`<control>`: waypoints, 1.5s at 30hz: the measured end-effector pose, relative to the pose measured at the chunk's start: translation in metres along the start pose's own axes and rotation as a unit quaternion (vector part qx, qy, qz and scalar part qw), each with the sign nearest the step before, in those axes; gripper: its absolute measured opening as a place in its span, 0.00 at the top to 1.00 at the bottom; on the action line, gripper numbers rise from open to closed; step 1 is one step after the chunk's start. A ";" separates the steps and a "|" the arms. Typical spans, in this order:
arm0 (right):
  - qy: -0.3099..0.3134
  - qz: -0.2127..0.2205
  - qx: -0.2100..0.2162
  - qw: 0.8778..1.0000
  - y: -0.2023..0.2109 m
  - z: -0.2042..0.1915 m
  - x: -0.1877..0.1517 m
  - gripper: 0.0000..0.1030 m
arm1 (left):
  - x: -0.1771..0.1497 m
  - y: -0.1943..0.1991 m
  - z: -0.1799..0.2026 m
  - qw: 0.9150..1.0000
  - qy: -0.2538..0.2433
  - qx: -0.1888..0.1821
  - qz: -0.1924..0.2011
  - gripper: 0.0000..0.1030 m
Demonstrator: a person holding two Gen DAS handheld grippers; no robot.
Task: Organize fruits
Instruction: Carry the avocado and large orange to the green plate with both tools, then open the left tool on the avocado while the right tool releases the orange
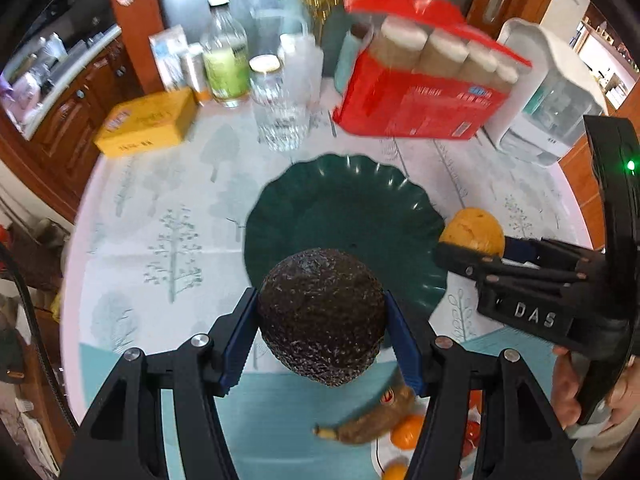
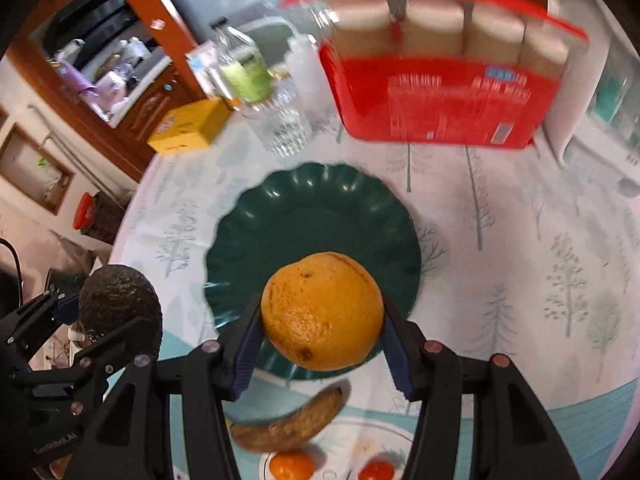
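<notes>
Fruits in transit: avocado (image 1: 322, 316) clamped between the blue pads of the left gripper (image 1: 322, 322), orange (image 2: 322, 310) clamped in the right gripper (image 2: 320, 320). Both are carried clear of the table (image 1: 160, 208), above the near rim of the green plate (image 1: 344, 208).

- Plate is bare, scalloped rim, near the middle of the tablecloth. Red carton (image 1: 424, 92) and drinking glass (image 1: 282, 116) stand toward the table's far edge, behind it.
- Banana (image 2: 288, 424), small orange fruits and a red one lie on a white plate at the near edge, below the grippers.

Judgement: step in hand is setting both fruits on the green plate.
- Bring each fruit well inside the rim before lowering; both are round and likely to roll.
- Keep the two grippers apart, avocado left half, orange right half.
- Lower until the fruit rests, then ease the grip off slowly.
- Stay short of the glass.
</notes>
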State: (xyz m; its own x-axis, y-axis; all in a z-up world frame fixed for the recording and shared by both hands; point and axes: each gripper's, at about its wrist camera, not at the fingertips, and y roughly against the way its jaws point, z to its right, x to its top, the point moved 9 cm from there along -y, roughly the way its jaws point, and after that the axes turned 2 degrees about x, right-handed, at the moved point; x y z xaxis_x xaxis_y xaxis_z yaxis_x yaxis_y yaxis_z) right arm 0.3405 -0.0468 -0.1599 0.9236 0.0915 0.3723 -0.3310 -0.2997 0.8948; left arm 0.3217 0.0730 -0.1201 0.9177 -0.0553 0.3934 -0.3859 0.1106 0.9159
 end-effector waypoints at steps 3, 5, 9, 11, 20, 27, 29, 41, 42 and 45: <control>-0.015 -0.024 0.002 1.000 -0.030 0.007 -0.006 0.47 | -0.003 -0.036 0.000 1.000 -0.003 -0.012 -0.026 0.41; -0.019 -0.037 0.000 0.999 -0.044 0.010 -0.012 0.47 | -0.007 -0.059 -0.001 0.999 -0.008 -0.016 -0.044 0.41; -0.021 -0.057 -0.002 0.998 -0.065 0.015 -0.020 0.47 | -0.016 -0.091 -0.003 0.997 -0.009 -0.022 -0.072 0.41; -0.024 -0.064 -0.004 0.998 -0.072 0.017 -0.023 0.47 | -0.018 -0.103 -0.006 0.996 -0.008 -0.024 -0.081 0.41; -0.021 -0.070 -0.004 0.997 -0.091 0.018 -0.021 0.46 | -0.013 -0.124 -0.006 0.996 0.001 -0.037 -0.079 0.41; -0.015 -0.063 0.002 0.998 -0.090 0.020 -0.019 0.45 | -0.010 -0.124 -0.006 0.997 -0.005 -0.037 -0.066 0.39; -0.018 -0.062 0.008 0.998 -0.090 0.021 -0.019 0.45 | -0.007 -0.121 -0.007 0.998 -0.002 -0.035 -0.058 0.29; -0.030 -0.051 0.022 0.998 -0.073 0.022 -0.016 0.41 | 0.002 -0.085 -0.009 0.999 0.002 -0.035 -0.024 0.20; -0.028 -0.049 0.021 0.998 -0.070 0.021 -0.016 0.41 | 0.003 -0.082 -0.010 0.999 0.001 -0.033 -0.022 0.20; -0.018 -0.041 0.015 0.999 -0.063 0.018 -0.013 0.41 | 0.002 -0.073 -0.013 1.000 -0.001 -0.022 -0.014 0.20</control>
State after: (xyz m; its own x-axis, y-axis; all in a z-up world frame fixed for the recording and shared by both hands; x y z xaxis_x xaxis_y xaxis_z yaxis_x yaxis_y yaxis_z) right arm 0.3528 -0.0464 -0.2255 0.9537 0.0824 0.2893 -0.2496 -0.3203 0.9138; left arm 0.3530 0.0779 -0.1870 0.9276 -0.0606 0.3687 -0.3565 0.1516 0.9219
